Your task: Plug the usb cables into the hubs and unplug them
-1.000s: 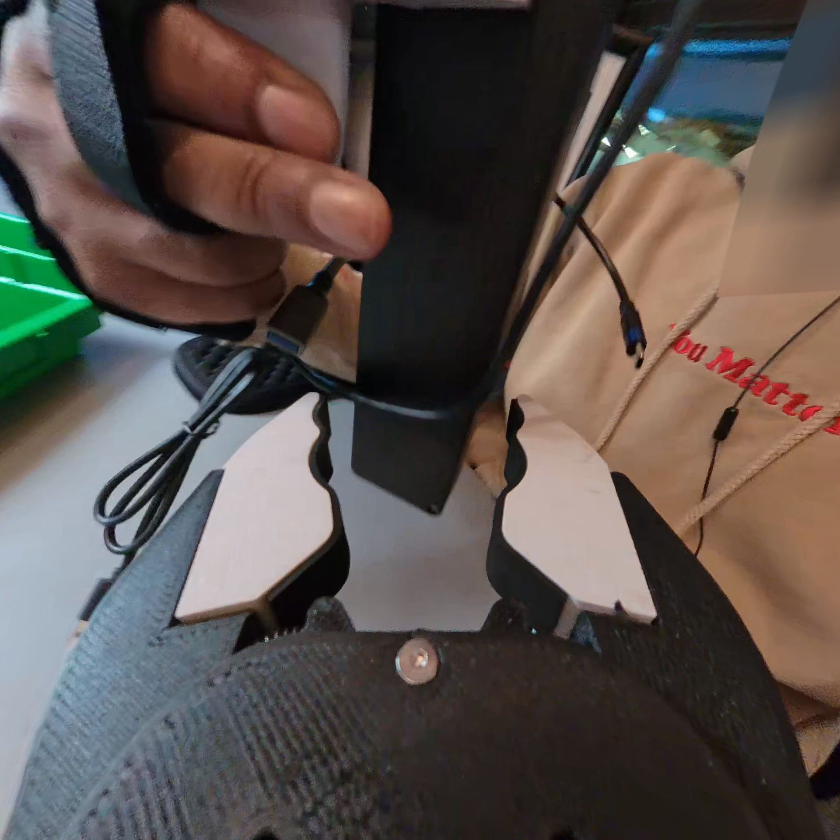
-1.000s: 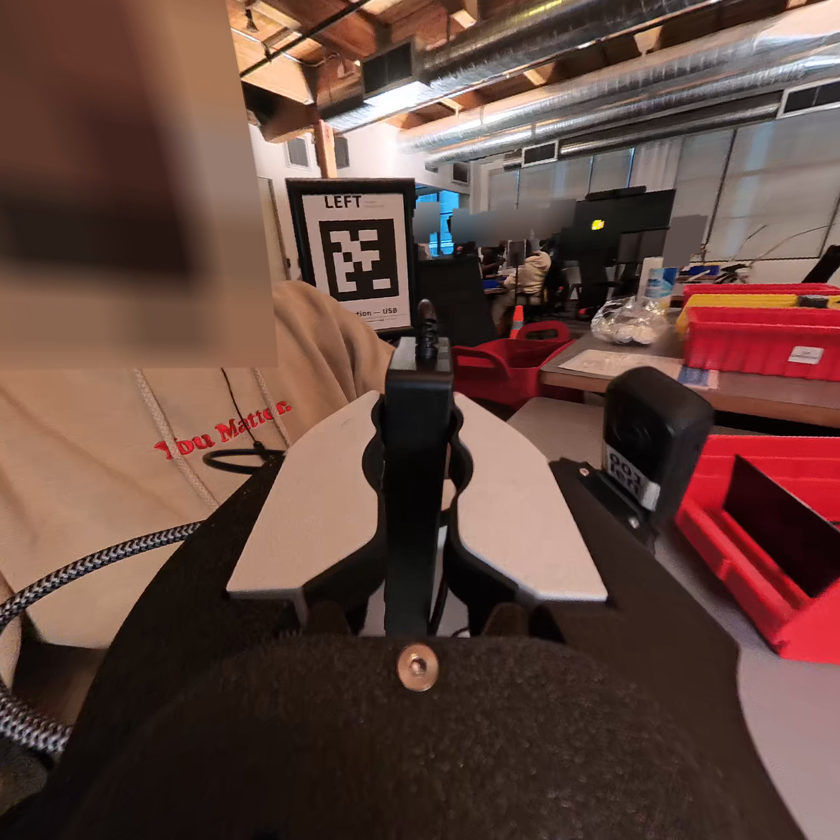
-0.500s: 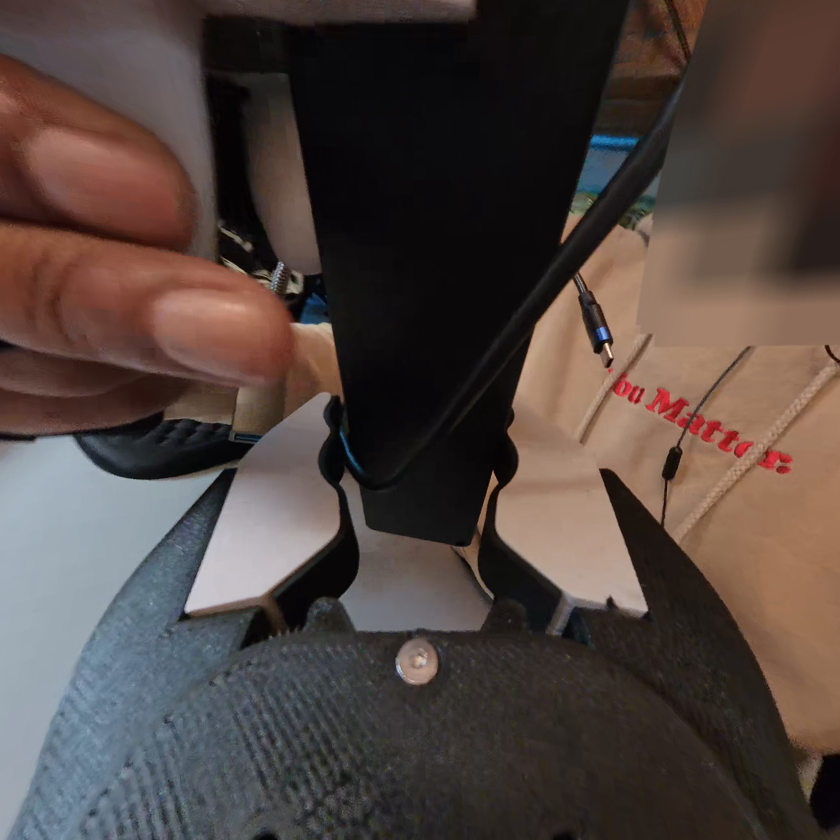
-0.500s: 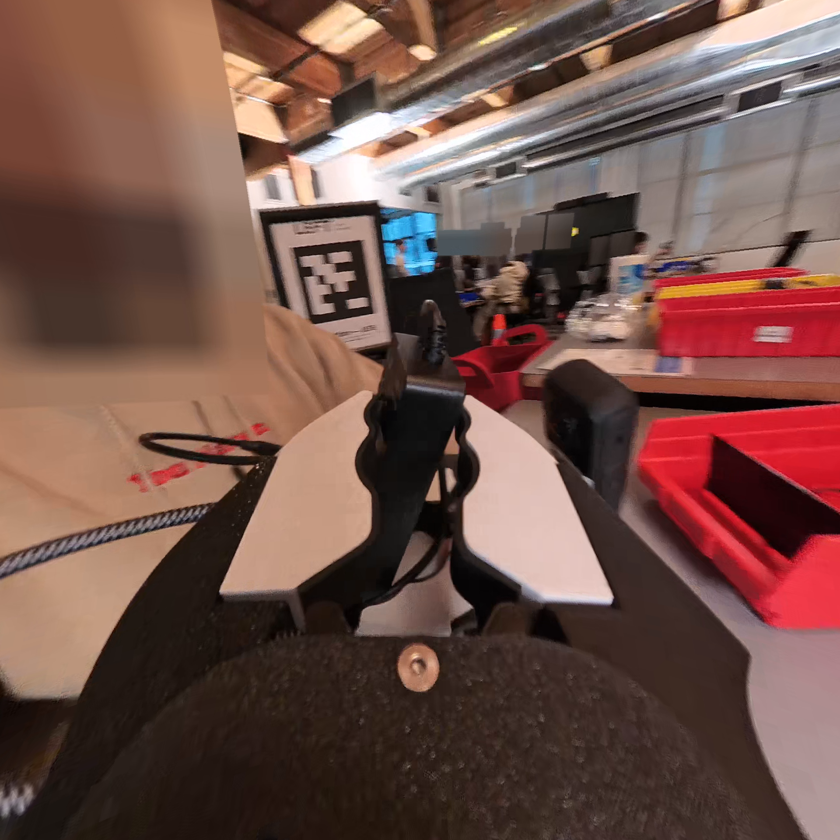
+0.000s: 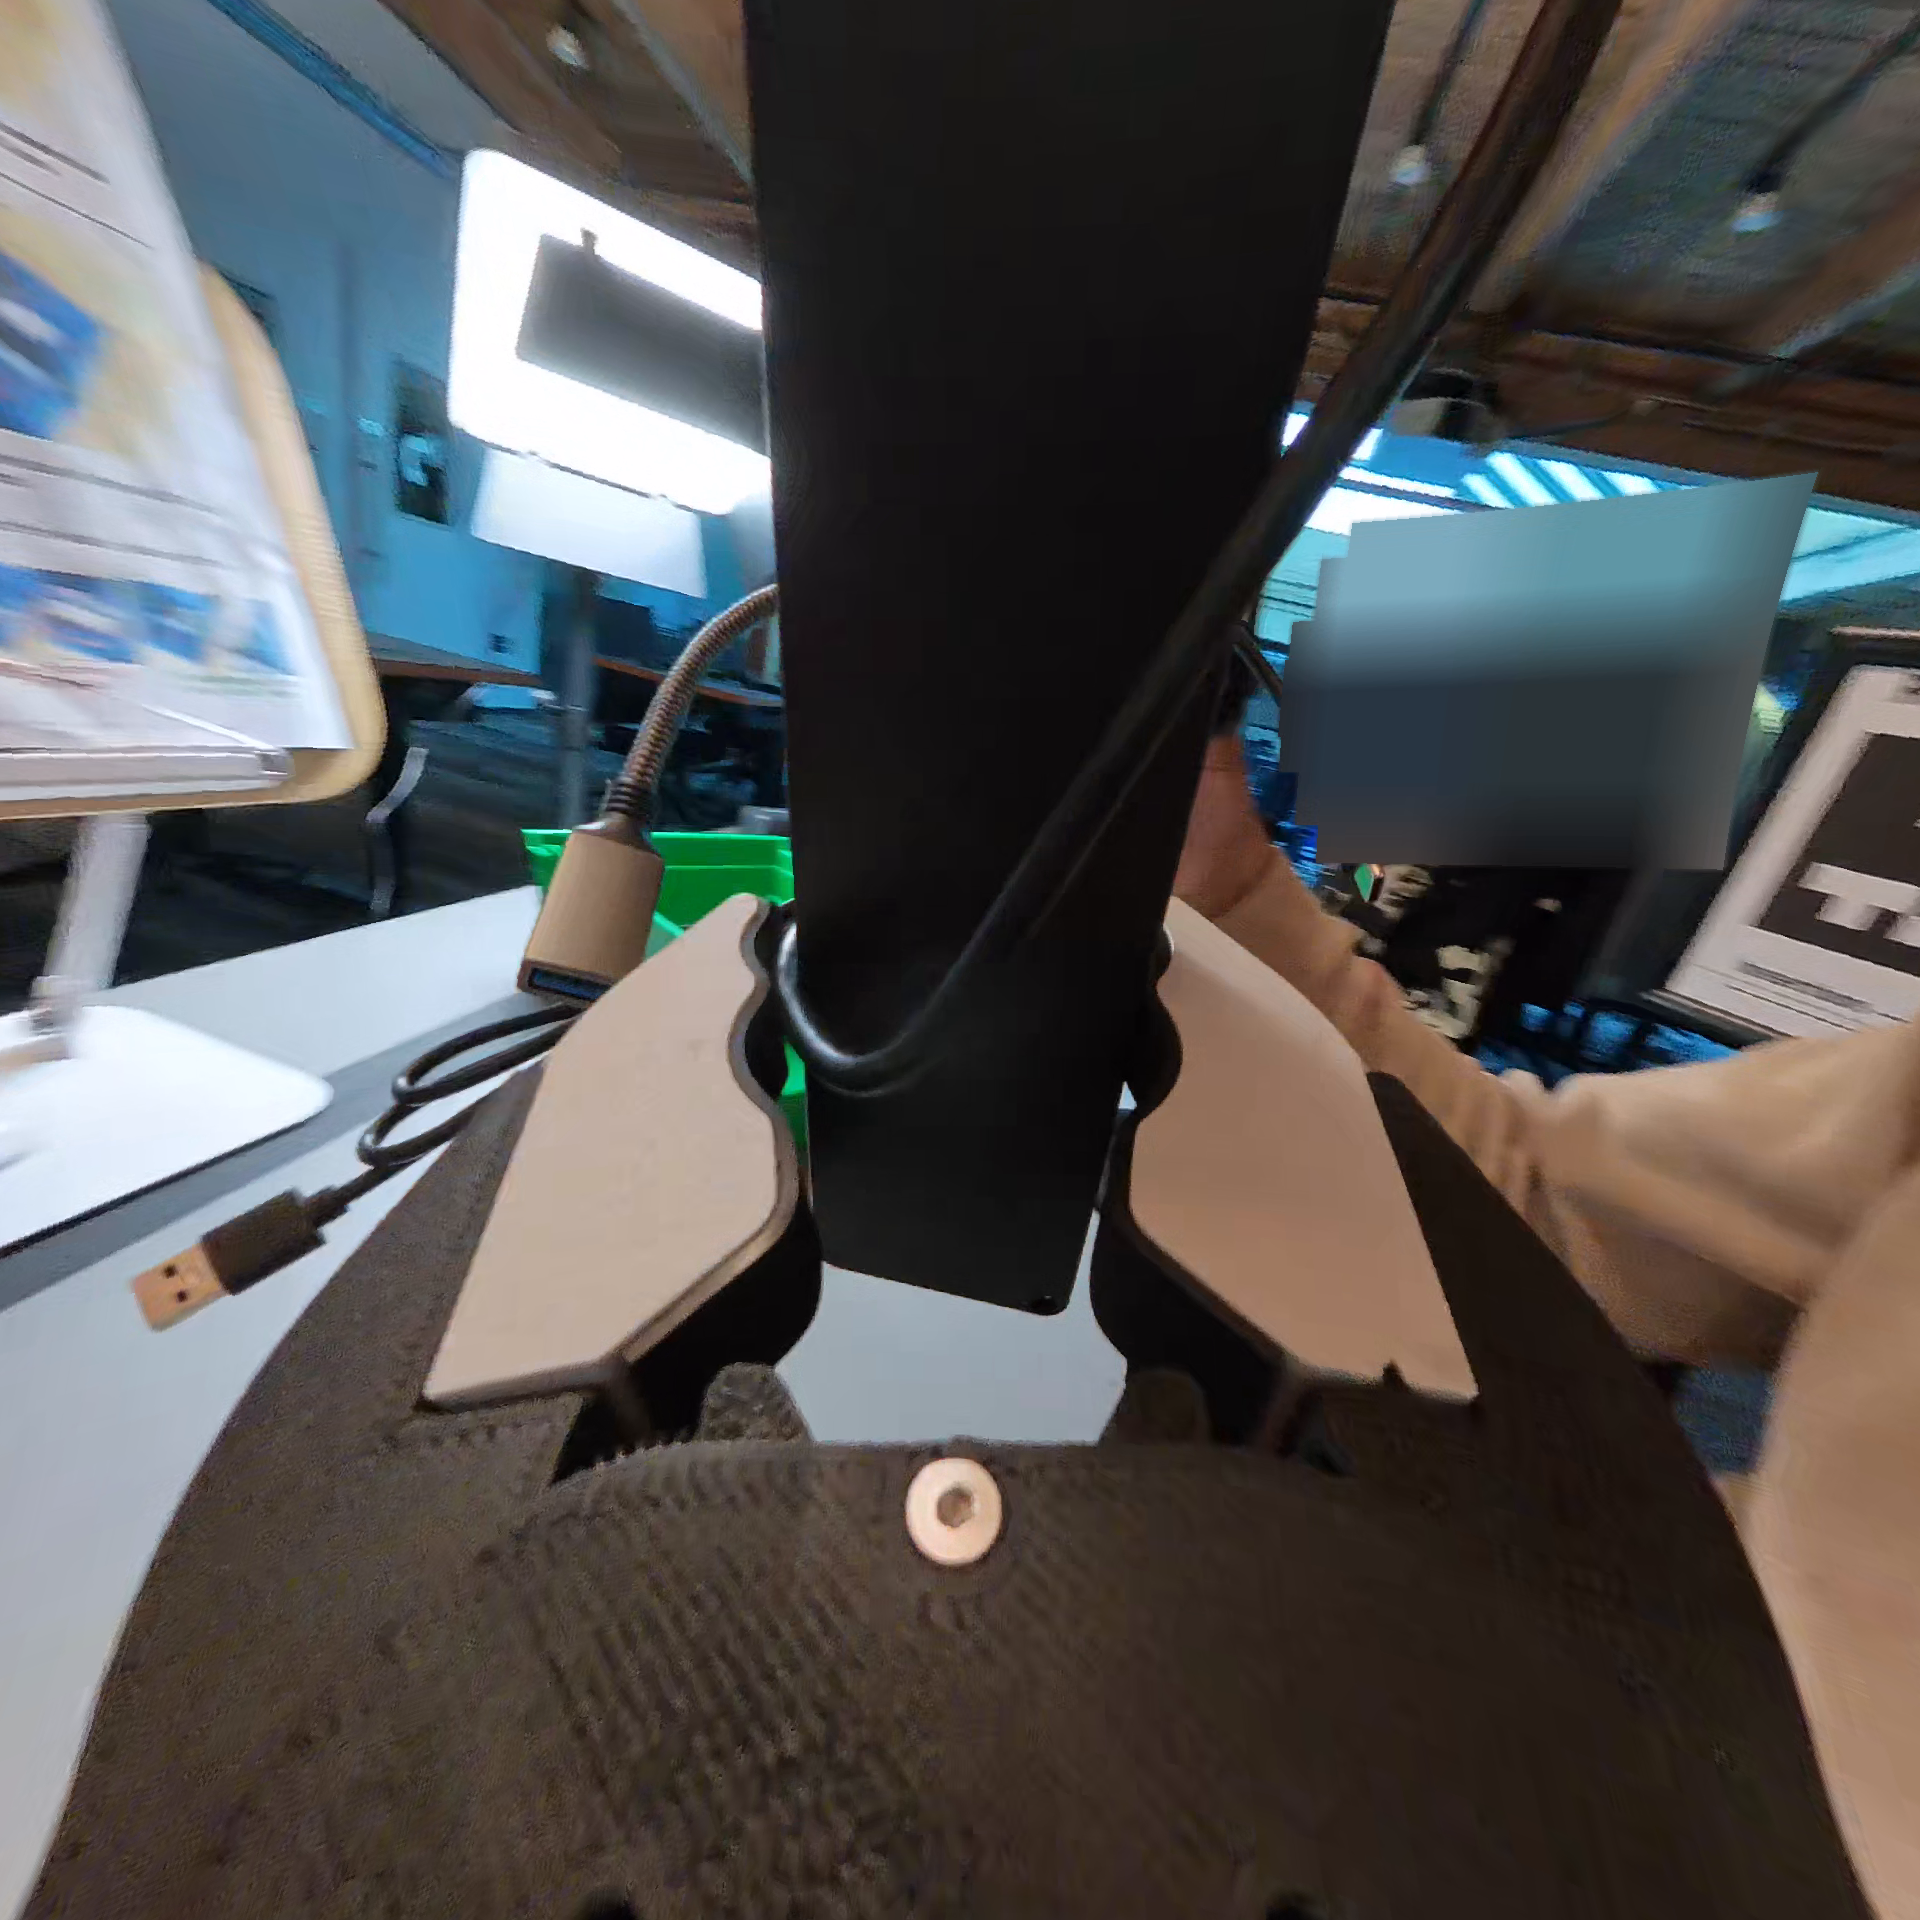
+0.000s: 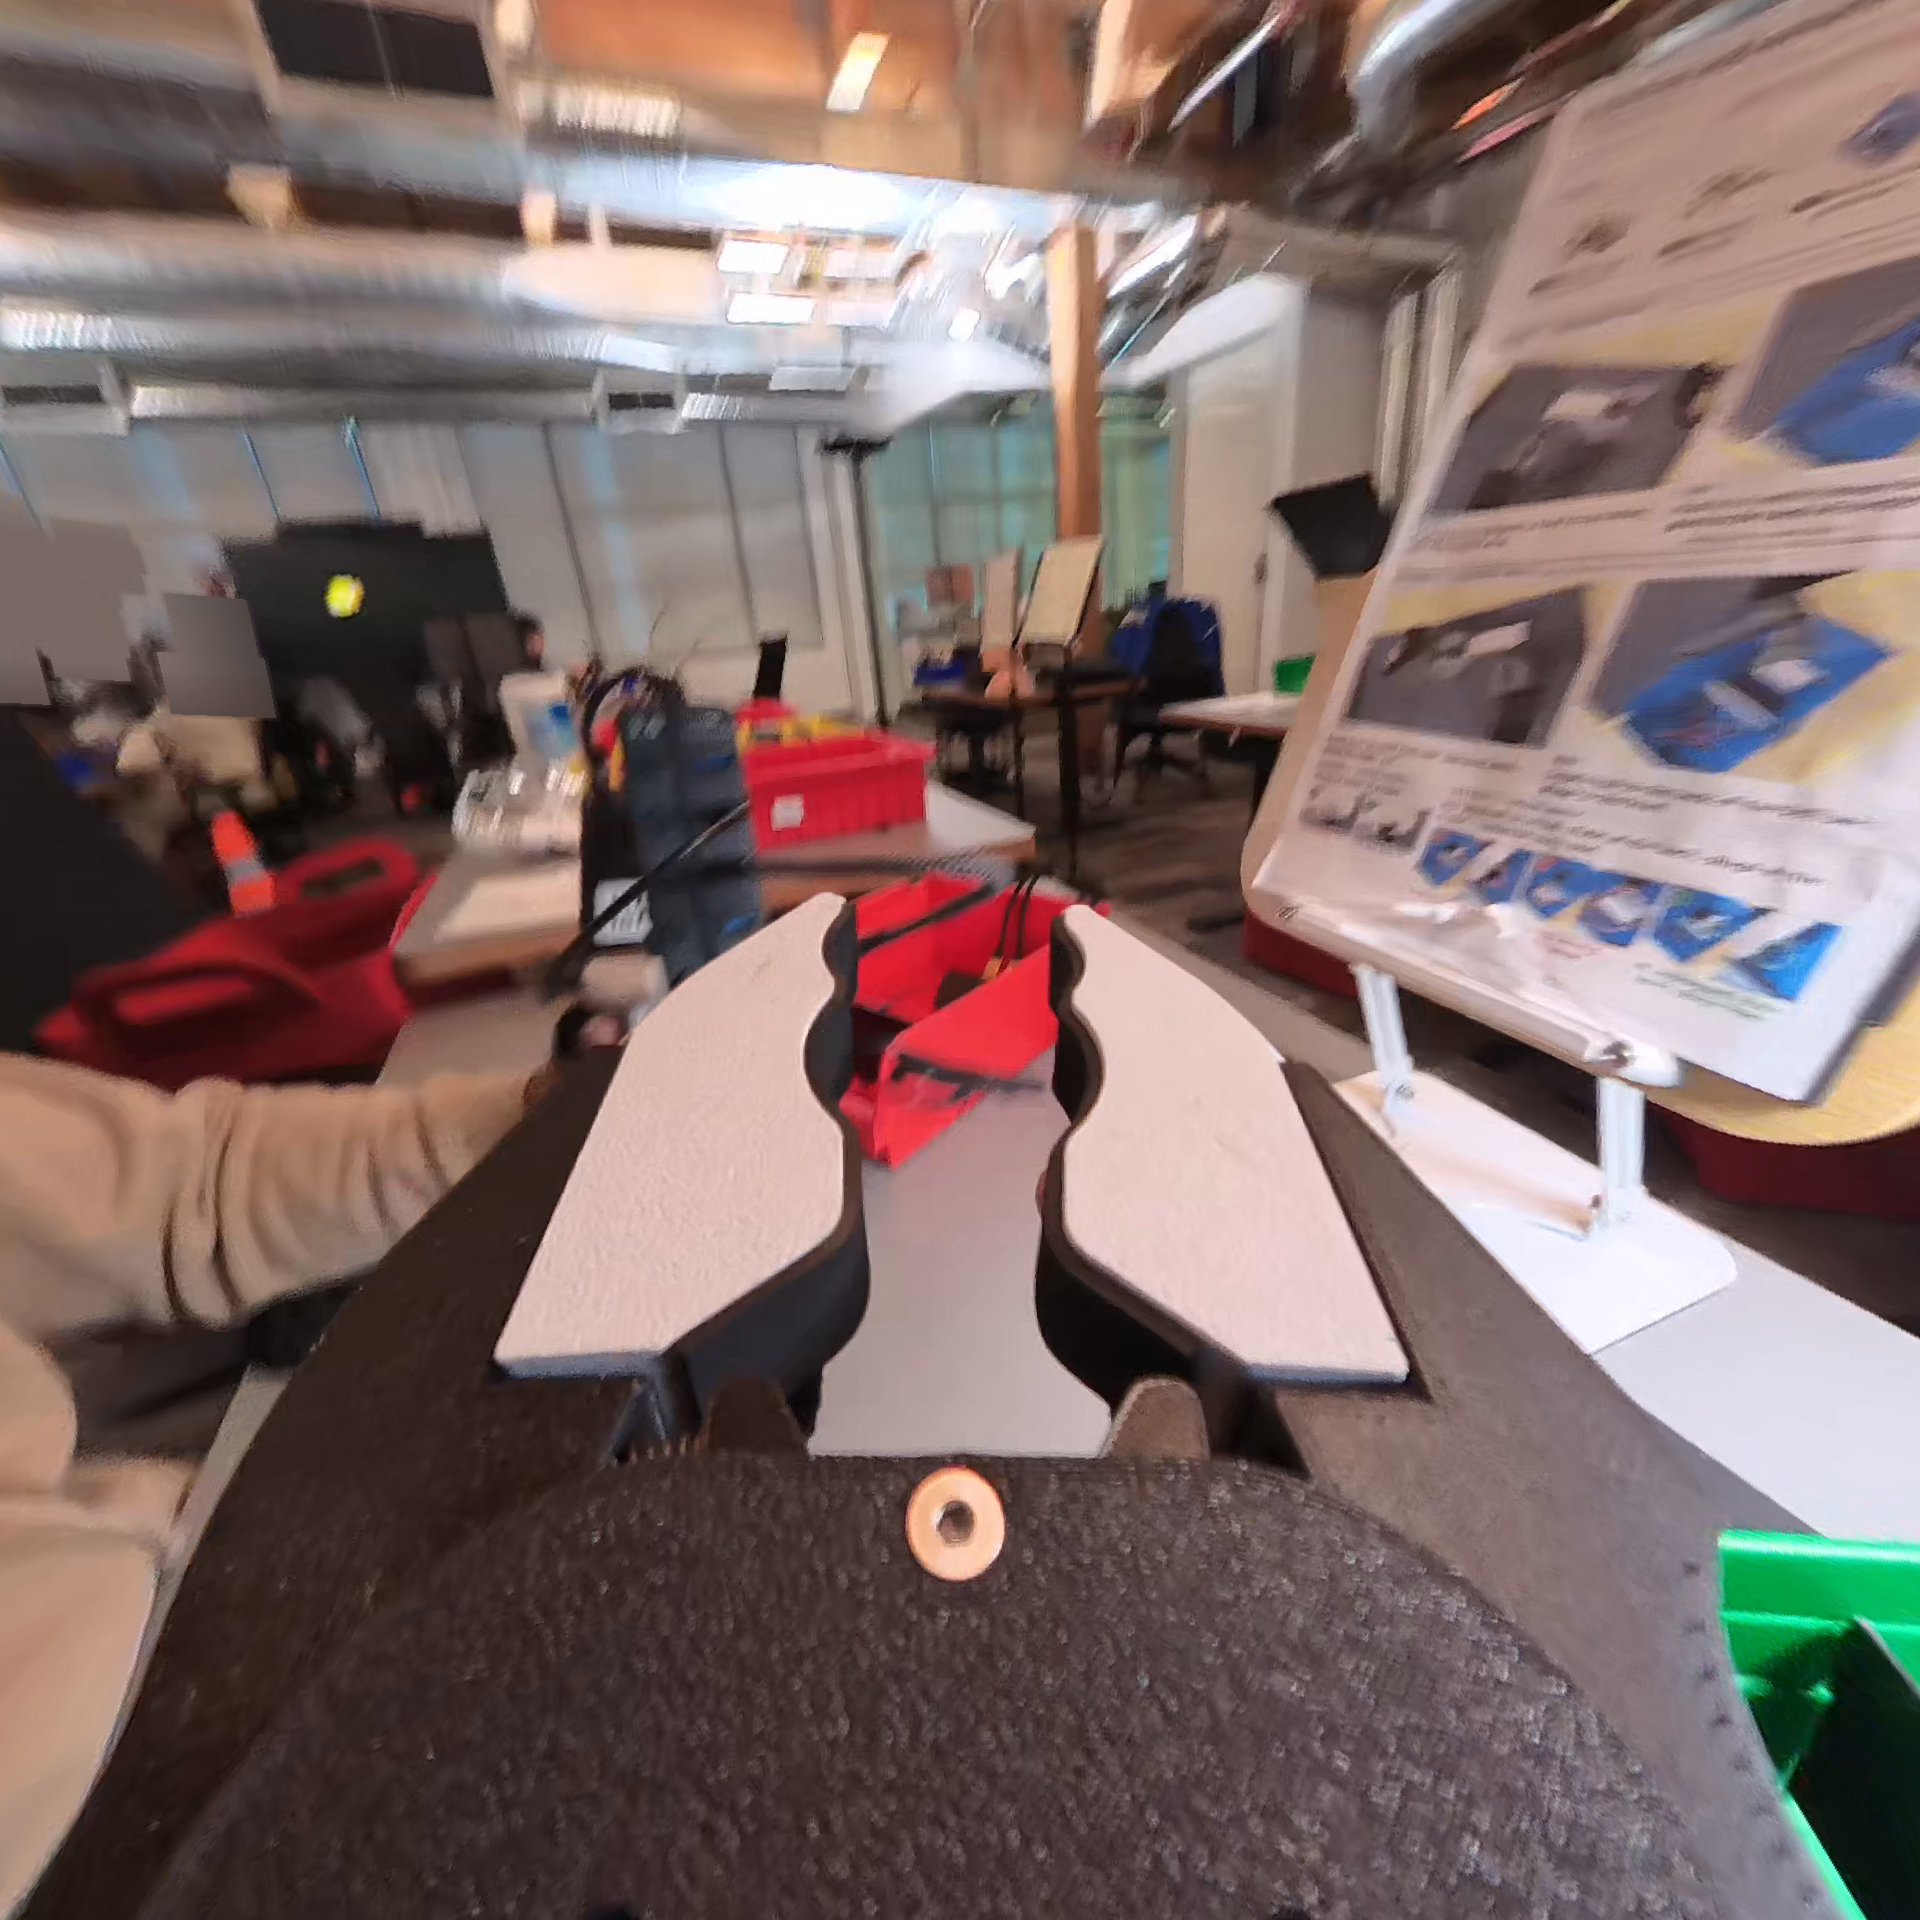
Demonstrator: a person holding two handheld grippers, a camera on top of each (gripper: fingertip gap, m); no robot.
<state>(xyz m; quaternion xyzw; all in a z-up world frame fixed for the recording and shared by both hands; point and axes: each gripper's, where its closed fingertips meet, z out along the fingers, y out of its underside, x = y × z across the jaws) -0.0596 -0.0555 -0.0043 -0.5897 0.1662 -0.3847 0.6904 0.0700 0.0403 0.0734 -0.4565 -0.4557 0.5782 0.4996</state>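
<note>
Left gripper [image 5: 961, 997]: your jaws are clamped on the hub [image 5: 1039, 520], a long black slab that runs up out of the top of the left wrist view, its lower end just past the finger roots.
Hub cable [image 5: 1039, 894]: a black lead loops across the hub's face between the fingers and runs up to the right.
Right gripper [image 6: 951, 966]: your jaws stand apart with nothing between them; through the gap you see the grey table [image 6: 935, 1299] and a red bin [image 6: 956, 1018].
Loose cable [image 5: 312, 1205]: a black USB cable lies on the table left of your left gripper, its metal plug [image 5: 177, 1288] free and pointing left.
Braided cable [image 5: 665, 717]: a metal-sheathed lead hangs beside the hub, ending in a tan socket [image 5: 587, 914] just beside your left finger; nothing is plugged into it.
Green bin [image 5: 707, 883]: behind the socket and hub.
Sheet stand [image 6: 1662, 582]: a printed sheet on a white stand sits at the right of the right wrist view.
Sleeve [image 6: 239, 1174]: your beige sleeve reaches across the left of the right wrist view.
Sharpness: both views are motion-blurred.
</note>
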